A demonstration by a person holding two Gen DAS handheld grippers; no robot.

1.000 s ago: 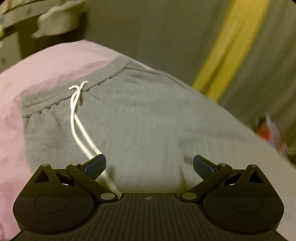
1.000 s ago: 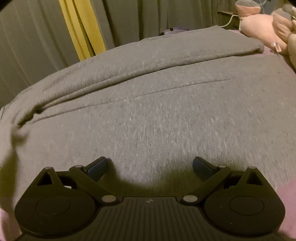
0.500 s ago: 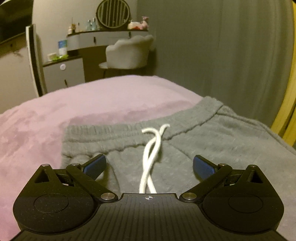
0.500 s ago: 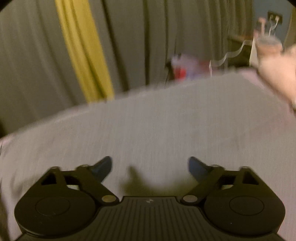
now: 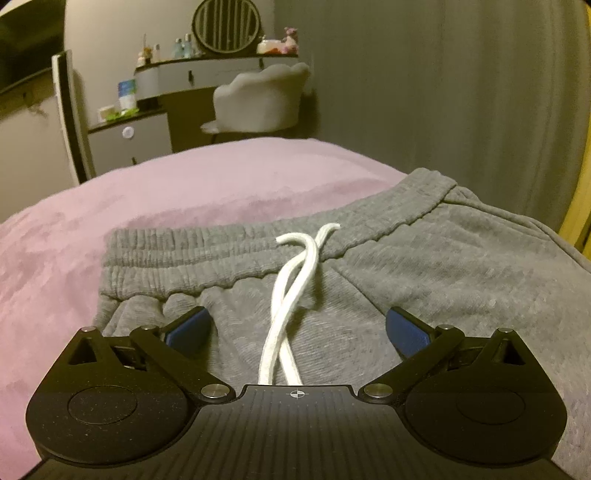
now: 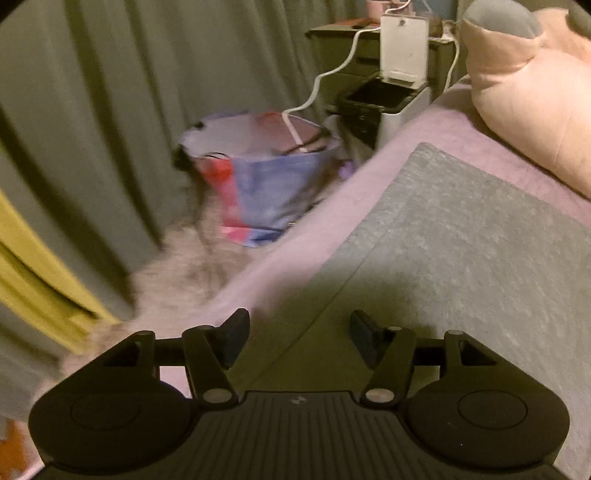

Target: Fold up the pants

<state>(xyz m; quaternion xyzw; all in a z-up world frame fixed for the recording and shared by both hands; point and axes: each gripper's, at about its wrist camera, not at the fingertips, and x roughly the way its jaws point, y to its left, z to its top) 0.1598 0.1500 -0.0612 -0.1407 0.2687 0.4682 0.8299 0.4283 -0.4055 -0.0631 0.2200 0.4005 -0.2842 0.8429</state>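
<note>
A: Start with the nearest thing in the left wrist view.

B: The left hand-held gripper (image 5: 297, 326) fills the bottom of the frame, its blue-padded fingers spread wide with nothing between them. Under it and just beyond lie the grey pants (image 5: 424, 295), a soft fleecy knit. A white drawstring (image 5: 291, 291) runs up the middle of the frame between the fingers, its two cords crossing, to the ribbed, gathered waistband (image 5: 229, 254).

A: What do the pants rest on?

B: A bed (image 5: 177, 199) with a plush pink cover, showing to the left and above the waistband. Farther back, upper centre, stands a pale scallop-backed chair (image 5: 258, 99) at a vanity (image 5: 207, 77) with a round mirror (image 5: 227, 26) and small bottles. Grey curtains (image 5: 443, 92) fill the upper right.

A: And the right wrist view?

B: The right hand-held gripper (image 6: 299, 338) sits at the bottom, jaws apart but narrower than the left's, holding nothing. It hangs over the pants' edge near the bed side; grey cloth stretches to the right and up. In the upper right lies a rounded pink plush pillow (image 6: 524, 99). Left of the bed, on the floor, is a shaggy pale rug (image 6: 184, 266), then a floppy red-and-blue bag (image 6: 266, 184), blurred. Behind it stands a white bin (image 6: 391, 99) with its lid raised, and a white cable (image 6: 332, 74) trails down into the bag. Grey curtains with a yellow strip (image 6: 40, 295) close the left.
</note>
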